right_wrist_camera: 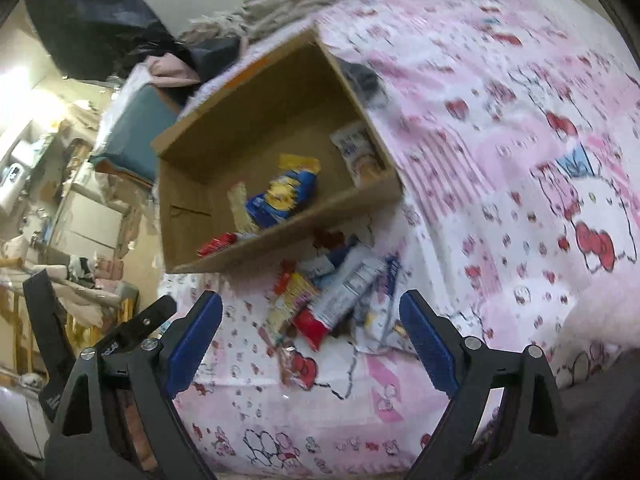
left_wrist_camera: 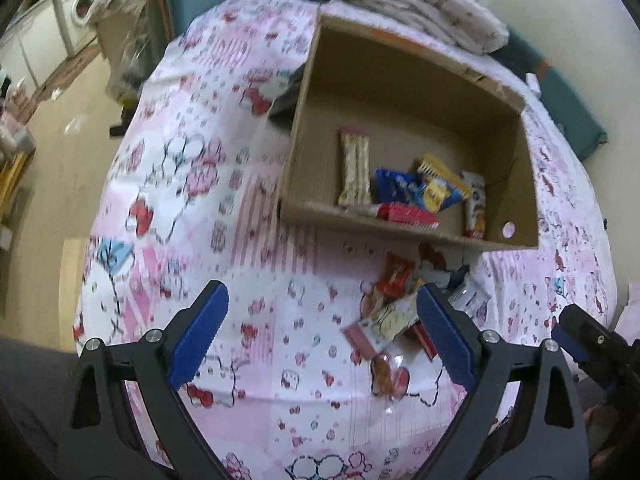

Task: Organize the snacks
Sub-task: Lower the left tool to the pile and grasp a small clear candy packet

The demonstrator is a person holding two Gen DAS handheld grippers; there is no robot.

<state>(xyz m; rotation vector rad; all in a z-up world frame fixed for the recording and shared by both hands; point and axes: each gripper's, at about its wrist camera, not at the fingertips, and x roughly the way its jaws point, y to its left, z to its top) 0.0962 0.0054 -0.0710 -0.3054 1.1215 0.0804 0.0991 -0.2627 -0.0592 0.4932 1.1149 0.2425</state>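
An open cardboard box [left_wrist_camera: 404,76] [right_wrist_camera: 256,108] sits on a bed with a pink cartoon sheet. Inside lie several snacks: a pale bar [left_wrist_camera: 354,168], a blue and yellow packet [left_wrist_camera: 424,190] [right_wrist_camera: 282,196], a red pack [left_wrist_camera: 404,214] [right_wrist_camera: 216,243] and a white pack [left_wrist_camera: 475,208] [right_wrist_camera: 360,154]. A heap of loose snacks [left_wrist_camera: 394,312] [right_wrist_camera: 332,300] lies on the sheet in front of the box. My left gripper [left_wrist_camera: 322,336] hangs open above the sheet, its right finger over the heap's edge. My right gripper [right_wrist_camera: 310,340] is open above the heap, holding nothing.
Folded bedding [left_wrist_camera: 424,4] and a dark garment [left_wrist_camera: 286,98] lie behind and beside the box. The right gripper [left_wrist_camera: 588,344] shows at the left wrist view's right edge. A washing machine [left_wrist_camera: 82,12] and floor clutter [right_wrist_camera: 60,208] lie past the bed's edge.
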